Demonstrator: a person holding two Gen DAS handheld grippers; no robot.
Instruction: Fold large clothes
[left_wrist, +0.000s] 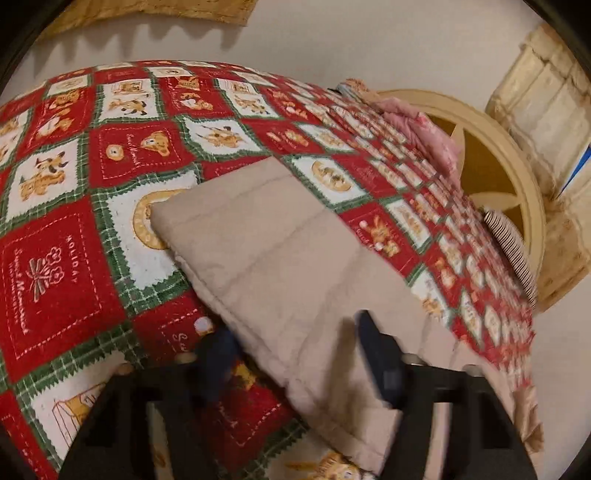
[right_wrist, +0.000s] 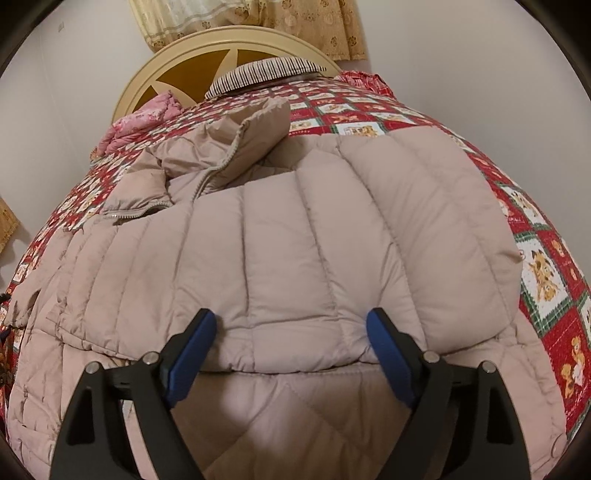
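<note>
- Puffer jacket (right_wrist: 295, 240), beige and quilted, lies spread across the bed on a red, green and white holiday quilt (left_wrist: 74, 229), which gives a broad, soft surface to fold on.
- Right gripper (right_wrist: 291, 332) has its blue-padded fingers (right_wrist: 192, 347) spread wide, one to each side of a folded-over panel's lower edge; nothing is pinched between them. They sit right at that edge, probably to smooth the fold or take a fresh hold.
- Just past it, the panel lies doubled over the jacket's body, and the diamond-stitched lining shows below the fold line, so I judge one fold to be in place.
- Farther up, the collar (right_wrist: 255, 129) and zipper (right_wrist: 207, 177) are bunched and unsettled; these likely need flattening before the next fold.
- Left gripper (left_wrist: 291, 354) is blurred; its fingers stand apart astride a long beige strip of the jacket, seemingly a sleeve or side edge. Whether either pad touches the cloth cannot be told.
- Beyond, a striped pillow (right_wrist: 258, 74) and pink bedding (right_wrist: 144, 118) rest near the round cream headboard (right_wrist: 166, 59), well clear of the jacket.
</note>
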